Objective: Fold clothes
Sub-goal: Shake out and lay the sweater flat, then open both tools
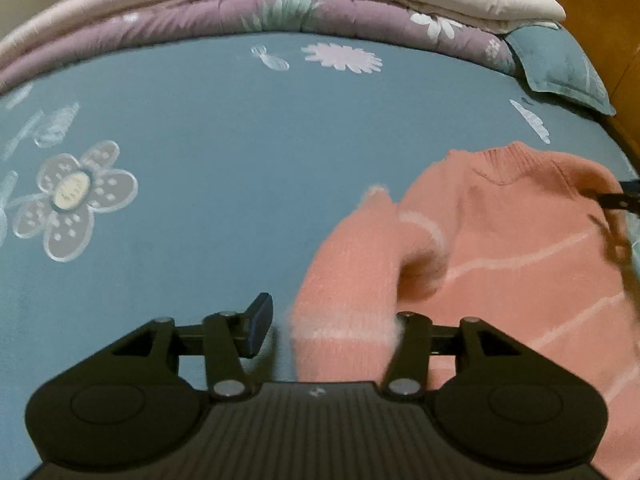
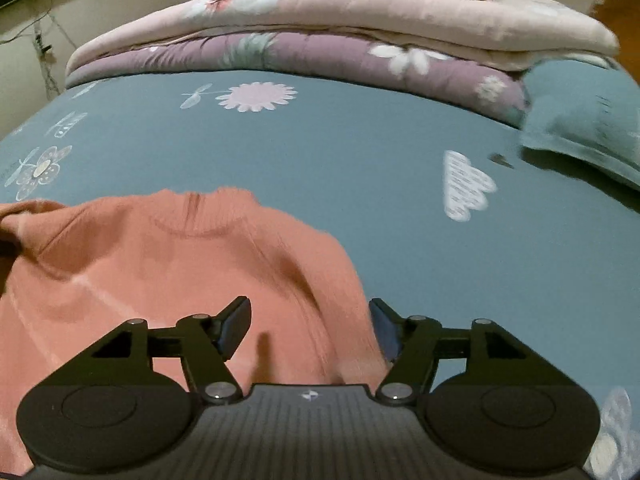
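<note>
sweater [image 1: 500, 240]: 1 | folded quilts [image 2: 320, 32]: 2, perhaps | pillow [image 2: 580, 120]: 1

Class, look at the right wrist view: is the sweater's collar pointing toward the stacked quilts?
Yes: the sweater lies with its collar toward the quilts.

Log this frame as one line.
item: pink knit sweater flat on blue floral bedsheet | left gripper: open, sleeve between jaws | right gripper: open over shoulder
</note>
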`<action>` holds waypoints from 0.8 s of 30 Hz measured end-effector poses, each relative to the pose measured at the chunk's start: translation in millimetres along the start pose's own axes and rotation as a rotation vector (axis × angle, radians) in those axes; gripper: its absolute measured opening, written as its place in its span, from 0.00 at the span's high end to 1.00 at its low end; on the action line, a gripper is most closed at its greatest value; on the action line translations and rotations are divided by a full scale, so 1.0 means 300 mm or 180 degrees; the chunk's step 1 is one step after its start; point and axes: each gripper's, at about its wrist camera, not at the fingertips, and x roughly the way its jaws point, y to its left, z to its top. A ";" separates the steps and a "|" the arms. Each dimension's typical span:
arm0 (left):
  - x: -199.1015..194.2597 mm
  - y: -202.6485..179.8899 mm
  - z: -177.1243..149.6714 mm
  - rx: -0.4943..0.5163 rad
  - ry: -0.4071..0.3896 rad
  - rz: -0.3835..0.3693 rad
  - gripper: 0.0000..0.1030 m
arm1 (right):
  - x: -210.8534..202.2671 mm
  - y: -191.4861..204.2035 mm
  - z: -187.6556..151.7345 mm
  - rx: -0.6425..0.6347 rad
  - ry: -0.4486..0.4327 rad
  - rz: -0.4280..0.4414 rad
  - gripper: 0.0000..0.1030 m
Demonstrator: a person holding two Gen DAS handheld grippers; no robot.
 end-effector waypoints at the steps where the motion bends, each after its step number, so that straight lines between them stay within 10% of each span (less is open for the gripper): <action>1: -0.013 -0.009 0.001 0.0041 -0.0029 -0.0021 0.47 | -0.029 -0.009 -0.024 0.0026 -0.0014 -0.0022 0.30; 12: 0.091 0.038 0.201 -0.0235 0.0031 -0.0405 0.37 | -0.191 0.004 -0.202 0.0532 -0.0172 -0.0019 0.29; 16: 0.183 0.027 0.241 -0.0130 0.0398 -0.0412 0.50 | -0.201 0.018 -0.210 0.0542 -0.0181 -0.0041 0.29; 19: 0.213 0.000 0.244 0.0049 0.0583 -0.0431 0.89 | -0.198 0.011 -0.212 0.0547 -0.0172 -0.0062 0.29; 24: 0.153 -0.026 0.261 0.0236 0.0347 -0.0324 0.97 | -0.188 0.007 -0.227 0.0572 -0.0155 -0.0077 0.29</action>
